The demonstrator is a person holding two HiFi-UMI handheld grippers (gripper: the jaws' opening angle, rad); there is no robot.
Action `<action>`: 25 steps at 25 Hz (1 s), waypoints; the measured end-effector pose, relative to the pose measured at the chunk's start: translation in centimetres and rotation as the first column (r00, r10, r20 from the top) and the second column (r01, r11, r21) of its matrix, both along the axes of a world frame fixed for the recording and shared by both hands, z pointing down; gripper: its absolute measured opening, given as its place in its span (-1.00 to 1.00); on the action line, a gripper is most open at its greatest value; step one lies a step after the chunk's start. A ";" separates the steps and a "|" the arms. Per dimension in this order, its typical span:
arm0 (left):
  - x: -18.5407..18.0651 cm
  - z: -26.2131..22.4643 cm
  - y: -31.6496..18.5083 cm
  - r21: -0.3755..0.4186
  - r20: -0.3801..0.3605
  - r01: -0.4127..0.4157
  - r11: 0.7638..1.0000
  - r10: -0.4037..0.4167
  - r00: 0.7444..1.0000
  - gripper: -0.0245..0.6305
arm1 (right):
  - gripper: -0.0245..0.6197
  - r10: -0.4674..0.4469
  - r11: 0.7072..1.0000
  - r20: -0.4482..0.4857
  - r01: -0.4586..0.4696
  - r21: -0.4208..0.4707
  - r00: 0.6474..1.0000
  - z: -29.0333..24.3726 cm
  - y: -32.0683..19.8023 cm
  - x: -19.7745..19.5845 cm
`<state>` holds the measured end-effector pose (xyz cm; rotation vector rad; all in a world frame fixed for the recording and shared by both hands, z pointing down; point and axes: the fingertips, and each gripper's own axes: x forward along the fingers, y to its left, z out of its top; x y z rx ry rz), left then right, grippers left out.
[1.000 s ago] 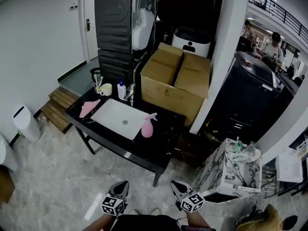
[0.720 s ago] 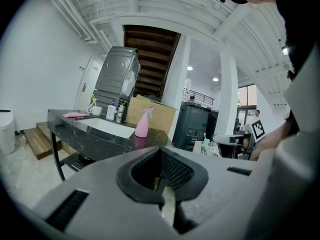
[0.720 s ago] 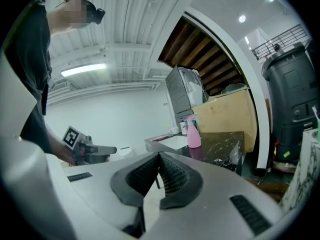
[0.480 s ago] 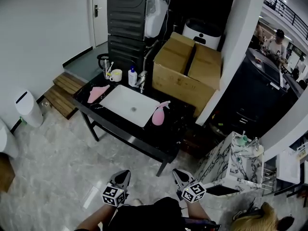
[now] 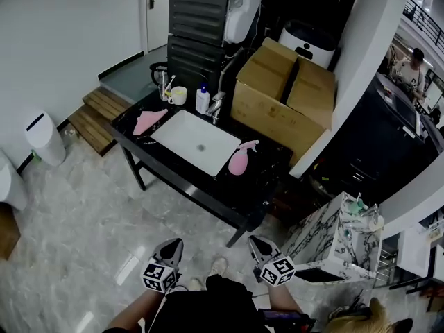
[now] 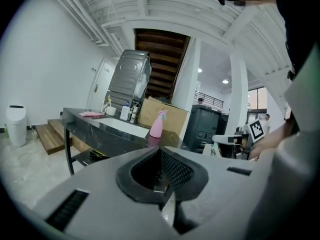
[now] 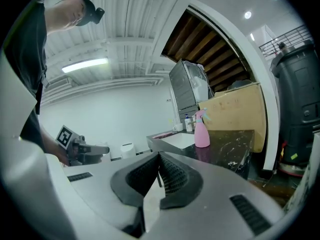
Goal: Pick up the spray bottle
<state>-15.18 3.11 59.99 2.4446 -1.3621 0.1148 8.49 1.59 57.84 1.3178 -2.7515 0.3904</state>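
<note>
Bare marble floor (image 5: pixel 90 207) lies open between the black table's (image 5: pixel 258 184) near edge and both grippers at lower centre; left gripper (image 5: pixel 172 245) and right gripper (image 5: pixel 257 244) closed, empty; pink spray bottle (image 5: pixel 239 161) stands upright mid-frame, just right of the white sink (image 5: pixel 198 141).

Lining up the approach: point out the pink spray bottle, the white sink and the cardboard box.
pink spray bottle (image 5: pixel 238 164), head view, its body.
white sink (image 5: pixel 184 136), head view, basin floor.
cardboard box (image 5: pixel 274 120), head view, front wall.

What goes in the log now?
left gripper: shut, empty | right gripper: shut, empty | pink spray bottle: upright on black table, untouched
</note>
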 end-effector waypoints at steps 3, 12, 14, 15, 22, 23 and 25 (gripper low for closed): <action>0.1 0.0 -1.1 -0.008 0.002 0.012 1.000 -0.012 1.000 -0.90 | -0.84 -0.001 1.000 0.007 0.001 -0.007 1.000 0.6 -2.0 0.2; 0.8 -0.5 -7.9 -0.008 0.032 0.043 0.999 -0.043 0.999 -0.90 | -0.84 -0.033 0.999 0.026 0.033 0.014 0.999 -0.1 -10.4 0.6; 1.8 -0.9 -9.7 0.008 0.052 0.025 1.000 -0.026 0.998 -0.90 | -0.84 -0.041 0.999 0.021 0.040 0.027 0.999 -0.5 -12.3 1.1; 2.3 -1.0 -10.7 0.014 0.058 0.019 1.000 -0.020 0.998 -0.90 | -0.84 -0.045 0.999 0.020 0.044 0.032 0.999 -0.6 -13.3 1.3; 4.9 -1.9 -15.9 0.019 0.066 0.015 1.000 -0.016 0.998 -0.90 | -0.84 -0.065 0.997 0.027 0.064 0.037 0.998 -1.0 -18.8 2.6; 5.2 -1.9 -16.3 0.016 0.066 0.017 1.000 -0.018 0.998 -0.90 | -0.84 -0.069 0.997 0.028 0.068 0.038 0.997 -1.1 -19.4 2.8; 5.5 -2.0 -16.9 0.016 0.072 0.020 1.000 -0.021 0.997 -0.90 | -0.84 -0.074 0.997 0.028 0.073 0.038 0.997 -1.0 -20.3 3.0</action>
